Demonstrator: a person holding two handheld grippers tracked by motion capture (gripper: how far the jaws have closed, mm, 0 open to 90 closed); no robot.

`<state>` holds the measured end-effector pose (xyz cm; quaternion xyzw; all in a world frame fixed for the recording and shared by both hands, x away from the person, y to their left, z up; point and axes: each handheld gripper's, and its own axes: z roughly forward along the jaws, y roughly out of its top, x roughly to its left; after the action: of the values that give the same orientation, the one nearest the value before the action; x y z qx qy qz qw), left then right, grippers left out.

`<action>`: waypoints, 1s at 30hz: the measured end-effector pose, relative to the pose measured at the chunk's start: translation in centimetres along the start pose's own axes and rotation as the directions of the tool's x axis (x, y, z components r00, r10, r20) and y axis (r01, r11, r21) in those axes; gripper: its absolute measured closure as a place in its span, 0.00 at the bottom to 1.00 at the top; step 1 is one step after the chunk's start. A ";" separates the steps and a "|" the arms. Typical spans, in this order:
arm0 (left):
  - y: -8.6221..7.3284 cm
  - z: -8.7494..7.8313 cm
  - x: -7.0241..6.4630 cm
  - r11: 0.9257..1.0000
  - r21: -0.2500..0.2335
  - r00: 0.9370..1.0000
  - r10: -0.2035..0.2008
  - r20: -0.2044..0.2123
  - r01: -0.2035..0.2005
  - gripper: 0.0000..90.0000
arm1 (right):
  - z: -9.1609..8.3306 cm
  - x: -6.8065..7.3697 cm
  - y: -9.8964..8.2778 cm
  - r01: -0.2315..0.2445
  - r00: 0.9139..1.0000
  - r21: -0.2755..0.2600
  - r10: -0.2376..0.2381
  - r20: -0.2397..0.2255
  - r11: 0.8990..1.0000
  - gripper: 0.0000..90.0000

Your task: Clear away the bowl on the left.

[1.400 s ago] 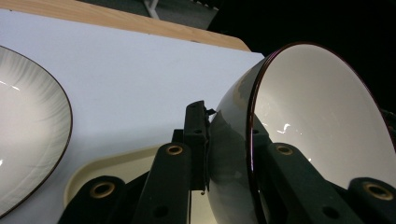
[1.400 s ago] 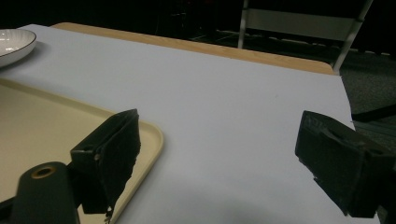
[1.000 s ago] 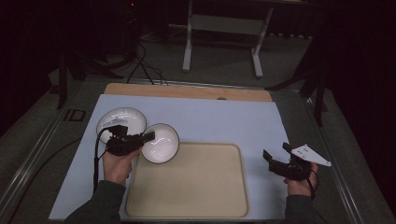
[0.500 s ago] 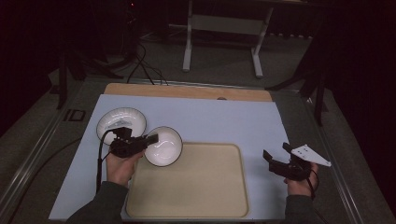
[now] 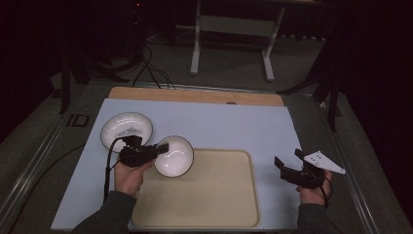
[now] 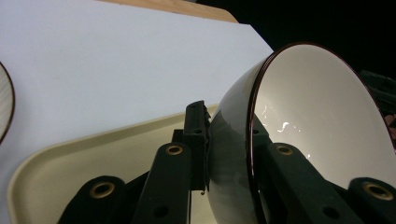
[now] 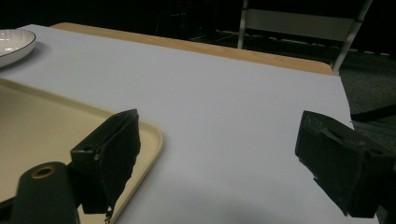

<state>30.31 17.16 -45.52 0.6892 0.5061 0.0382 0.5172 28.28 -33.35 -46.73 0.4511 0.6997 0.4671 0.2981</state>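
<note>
A white bowl (image 5: pixel 174 156) with a dark rim hangs tilted over the top left corner of the beige tray (image 5: pixel 214 200). My left gripper (image 5: pixel 159 147) is shut on the bowl's rim; in the left gripper view the bowl (image 6: pixel 308 121) has its wall pinched between the two jaws. A white ribbed plate (image 5: pixel 126 127) rests on the blue mat behind my left hand. My right gripper (image 5: pixel 287 163) is held to the right of the tray, open, with nothing between its jaws. In the right gripper view the tray's corner (image 7: pixel 149 135) lies beside the left jaw.
A pale blue mat (image 5: pixel 234 122) covers the table, with a wooden strip (image 5: pixel 195 95) along its far edge. A cable (image 5: pixel 108 165) trails from my left gripper. A metal stand (image 5: pixel 234 29) is on the dark floor beyond the table.
My left gripper has carried the bowl toward the person and slightly right, over the tray's corner. The right gripper has stayed put.
</note>
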 end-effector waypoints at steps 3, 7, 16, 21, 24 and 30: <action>-0.2 0.2 -0.1 1.000 0.007 1.000 0.001 0.003 -0.001 0.88 | 0.0 0.0 0.0 0.000 1.000 0.000 0.000 0.000 1.000 0.15; -0.3 0.4 -0.2 1.000 0.017 1.000 0.005 0.002 -0.005 0.87 | 0.0 0.0 0.0 0.001 1.000 0.000 -0.001 -0.001 1.000 0.15; -0.7 1.0 -0.5 0.999 0.037 1.000 0.007 0.009 -0.007 0.87 | 0.0 0.0 0.0 0.001 1.000 -0.001 -0.001 0.000 1.000 0.15; -0.9 1.2 -0.6 0.999 0.051 1.000 0.012 0.010 -0.013 0.87 | 0.0 0.0 0.0 0.001 1.000 -0.001 -0.001 0.000 1.000 0.15; -1.0 1.4 -0.7 0.998 0.058 1.000 0.014 0.012 -0.014 0.87 | 0.0 0.0 0.0 0.002 1.000 -0.001 -0.002 0.000 1.000 0.15; -1.3 1.8 -0.9 0.997 0.073 1.000 0.016 0.017 -0.017 0.87 | 0.0 0.0 0.0 0.000 1.000 -0.002 0.000 -0.001 1.000 0.15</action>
<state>30.03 15.21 -46.89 0.7121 0.4972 0.0180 0.4954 28.29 -33.37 -46.72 0.4505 0.6993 0.4679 0.2984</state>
